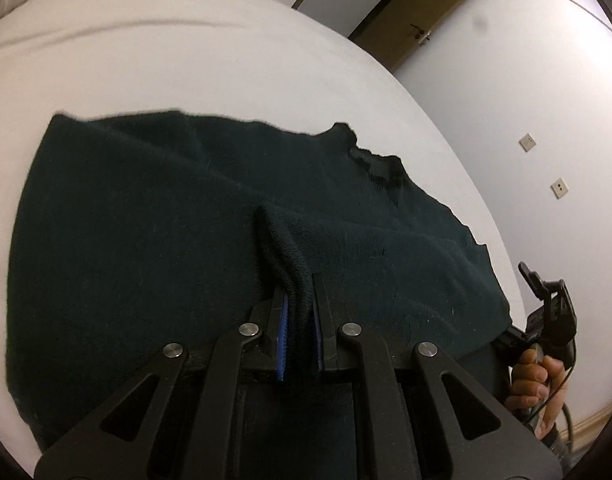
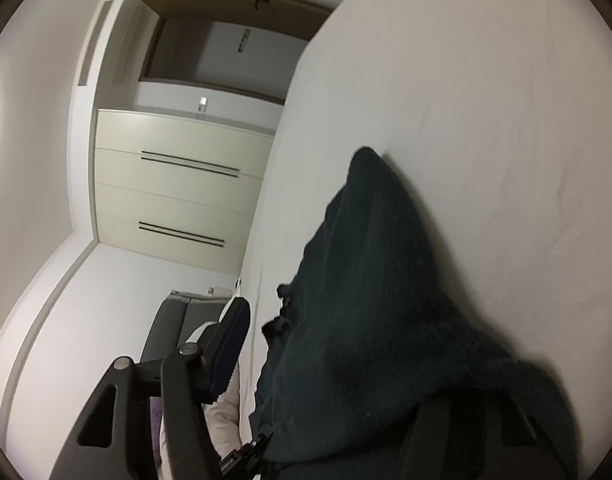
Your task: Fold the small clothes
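A dark green knitted sweater (image 1: 153, 232) lies spread on the white bed (image 1: 185, 60), its neckline (image 1: 378, 168) toward the far right. My left gripper (image 1: 299, 284) is shut on a raised ribbed fold of the sweater, pinched between its blue pads (image 1: 282, 320). In the right wrist view, rolled on its side, the sweater (image 2: 366, 300) drapes over one finger of my right gripper (image 2: 338, 340) and hides it. The other finger (image 2: 225, 348) stands apart from the cloth, off the bed's edge, so the jaws are open. A person's hand (image 1: 538, 380) holds that gripper at the sweater's right end.
Beyond the sweater the bed sheet (image 2: 486, 120) stretches away. A cream wardrobe (image 2: 177, 184) and a door (image 1: 422, 8) stand past the bed's edge. Two wall sockets (image 1: 527, 142) sit on the wall to the right.
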The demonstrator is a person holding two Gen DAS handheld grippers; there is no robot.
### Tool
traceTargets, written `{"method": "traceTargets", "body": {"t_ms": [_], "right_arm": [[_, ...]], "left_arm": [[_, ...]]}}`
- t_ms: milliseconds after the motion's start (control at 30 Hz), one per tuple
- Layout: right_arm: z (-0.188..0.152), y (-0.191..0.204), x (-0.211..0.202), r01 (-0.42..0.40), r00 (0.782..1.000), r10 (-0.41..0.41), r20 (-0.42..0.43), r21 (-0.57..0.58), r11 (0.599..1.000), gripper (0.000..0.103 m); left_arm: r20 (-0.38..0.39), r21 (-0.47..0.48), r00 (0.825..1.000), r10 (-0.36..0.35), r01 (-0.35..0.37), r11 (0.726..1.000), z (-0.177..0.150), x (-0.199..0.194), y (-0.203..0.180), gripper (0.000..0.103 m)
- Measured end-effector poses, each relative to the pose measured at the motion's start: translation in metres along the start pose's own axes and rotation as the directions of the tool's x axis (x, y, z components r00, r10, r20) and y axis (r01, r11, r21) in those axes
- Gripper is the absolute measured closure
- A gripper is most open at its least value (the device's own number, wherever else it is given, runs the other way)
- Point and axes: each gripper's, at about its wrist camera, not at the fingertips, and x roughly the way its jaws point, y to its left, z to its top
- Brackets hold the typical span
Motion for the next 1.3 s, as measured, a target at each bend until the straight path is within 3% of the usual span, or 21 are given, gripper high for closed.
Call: {"method": "traceTargets", "body": {"t_ms": [100,333,433,533,567,633,667,733,800,867,900,933,1000,1067,1233,1300], "right_arm": [[-0.006,-0.005,-0.019,-0.005,1.0,0.006,-0.016,0.049,0.999,0.037],[-0.023,-0.006,-0.088,0.01,1.0,-0.013,0.027,0.107,0.994,0.028],[-0.024,0.012,-0.099,0.052,0.998,-0.055,0.04,0.067,0.996,0.025],[-0.023,0.043,-0.093,0.044,0.998,-0.042,0.054,-0.021,0.999,0.025],[-0.023,0.054,-0.083,0.035,0.999,-0.032,0.041,-0.066,0.997,0.025],[-0.023,0.065,-0.059,0.002,1.0,-0.002,0.004,-0.102,0.995,0.025],[-0.023,0.066,-0.05,-0.008,1.0,0.007,-0.008,-0.106,0.994,0.025],[-0.023,0.068,-0.023,-0.041,0.998,0.036,-0.046,-0.108,0.993,0.025],[-0.022,0.065,0.007,-0.073,0.993,0.061,-0.103,-0.118,0.99,0.025],[-0.02,0.053,0.026,-0.022,0.994,0.008,-0.109,-0.128,0.992,0.025],[-0.018,0.045,0.032,0.003,0.994,-0.017,-0.107,-0.13,0.991,0.029],[-0.014,0.033,0.035,0.047,0.994,-0.059,-0.089,-0.129,0.991,0.035],[-0.009,0.018,0.033,0.087,0.993,-0.097,-0.073,-0.129,0.988,0.072],[-0.002,0.008,0.023,0.084,0.994,-0.091,-0.057,-0.115,0.99,0.08],[0.012,0.014,-0.004,0.118,0.993,-0.117,0.012,-0.126,0.985,0.078],[0.015,0.024,-0.007,0.111,0.994,-0.109,0.027,-0.145,0.983,0.065]], "left_arm": [[-0.035,-0.027,0.999,-0.018,0.017,0.999,0.0,-0.001,0.004,0.093],[-0.146,-0.026,0.989,0.032,-0.036,0.999,0.005,-0.016,0.003,0.093],[-0.183,0.094,0.97,0.157,-0.142,0.985,0.005,-0.026,-0.009,0.093],[-0.105,0.13,0.955,0.278,-0.264,0.956,0.008,-0.043,-0.015,0.093],[-0.067,0.12,0.963,0.261,-0.251,0.96,0.01,-0.049,-0.016,0.093],[0.002,0.073,0.991,0.13,-0.13,0.989,0.012,-0.061,-0.017,0.093],[0.033,0.053,0.998,0.054,-0.055,0.997,0.011,-0.064,-0.019,0.093],[0.09,0.087,0.996,-0.01,0.003,0.996,0.005,-0.068,-0.03,0.093],[0.094,0.147,0.995,-0.011,-0.003,0.989,0.001,-0.064,-0.04,0.093],[0.033,0.171,0.999,-0.037,0.031,0.985,-0.004,-0.047,-0.043,0.093],[-0.002,0.16,1.0,-0.014,0.014,0.987,-0.009,-0.036,-0.04,0.093],[-0.055,0.147,0.998,0.032,-0.023,0.989,-0.014,-0.02,-0.035,0.093],[-0.065,0.13,0.998,0.028,-0.019,0.991,-0.021,-0.01,-0.025,0.093],[-0.061,0.123,0.998,0.018,-0.01,0.992,-0.022,-0.013,-0.023,0.093],[-0.056,0.114,0.998,0.027,-0.021,0.993,-0.02,-0.005,-0.025,0.093],[-0.061,0.097,0.998,0.013,-0.007,0.995,-0.019,-0.005,-0.023,0.093]]}}
